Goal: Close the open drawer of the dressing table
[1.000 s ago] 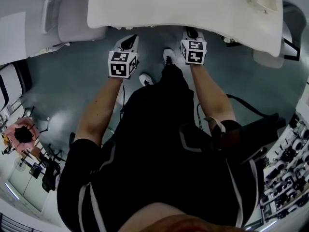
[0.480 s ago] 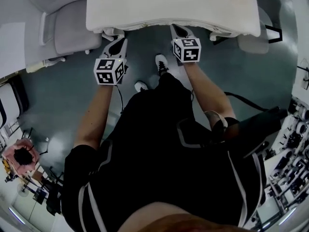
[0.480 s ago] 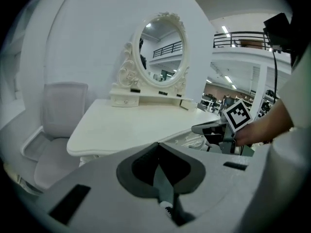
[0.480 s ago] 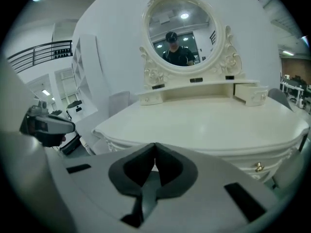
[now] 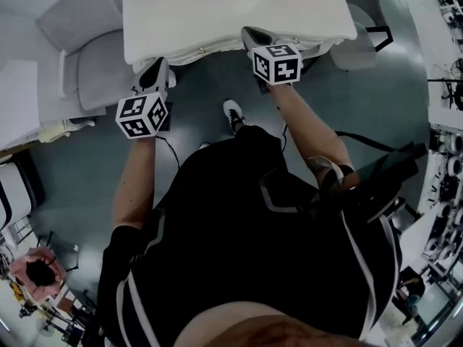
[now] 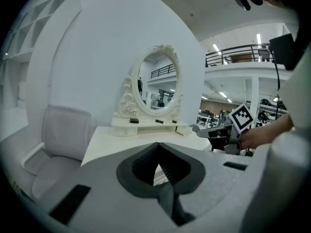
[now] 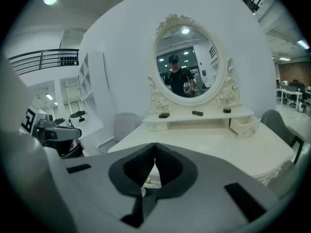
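- The white desk (image 5: 217,13) carries an oval mirror (image 7: 187,64) along its back edge.
- The small drawer (image 7: 245,125) sits at the mirror's foot, on its right side, and sticks out from the low shelf there.
- The left tool (image 6: 157,147) has its jaws pressed together on nothing, and is held at the desk's front edge, left of the mirror.
- The right tool (image 7: 155,145) is likewise pressed together and empty, at the front edge, facing the mirror.
- A pale armchair (image 6: 58,135) stands beside the desk, left of the mirror.
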Action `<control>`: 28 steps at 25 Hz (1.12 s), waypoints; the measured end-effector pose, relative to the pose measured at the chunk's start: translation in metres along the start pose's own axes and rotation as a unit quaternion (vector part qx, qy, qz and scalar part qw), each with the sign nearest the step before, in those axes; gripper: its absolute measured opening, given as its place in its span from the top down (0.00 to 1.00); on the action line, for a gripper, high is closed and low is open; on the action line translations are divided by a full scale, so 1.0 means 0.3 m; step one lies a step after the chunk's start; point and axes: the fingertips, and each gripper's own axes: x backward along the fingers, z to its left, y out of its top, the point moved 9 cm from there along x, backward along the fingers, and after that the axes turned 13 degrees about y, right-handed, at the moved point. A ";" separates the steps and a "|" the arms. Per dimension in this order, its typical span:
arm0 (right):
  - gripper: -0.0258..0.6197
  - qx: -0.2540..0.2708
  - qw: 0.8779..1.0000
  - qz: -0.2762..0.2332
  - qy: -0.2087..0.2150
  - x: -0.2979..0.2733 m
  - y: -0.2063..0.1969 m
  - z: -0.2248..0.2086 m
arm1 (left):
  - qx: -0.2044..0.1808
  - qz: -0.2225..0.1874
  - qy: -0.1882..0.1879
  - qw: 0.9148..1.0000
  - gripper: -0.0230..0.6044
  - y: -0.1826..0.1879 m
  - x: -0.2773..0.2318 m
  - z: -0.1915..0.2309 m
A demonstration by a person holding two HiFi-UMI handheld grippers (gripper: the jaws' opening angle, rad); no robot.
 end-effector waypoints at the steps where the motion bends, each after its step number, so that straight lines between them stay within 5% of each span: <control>1: 0.95 0.005 1.000 -0.008 0.001 0.019 0.029 0.013 | 0.006 -0.008 -0.001 1.000 0.96 0.025 0.014 0.004; 14: 0.95 0.086 0.993 -0.067 0.036 0.189 0.345 0.204 | 0.050 -0.072 0.002 0.996 0.96 0.285 0.147 0.040; 23: 0.95 0.125 0.981 -0.140 0.042 0.312 0.524 0.260 | -0.042 -0.121 0.015 0.992 0.96 0.445 0.201 0.007; 28: 0.95 0.135 0.981 -0.137 0.037 0.358 0.542 0.264 | -0.029 -0.136 -0.002 0.990 0.96 0.482 0.219 -0.018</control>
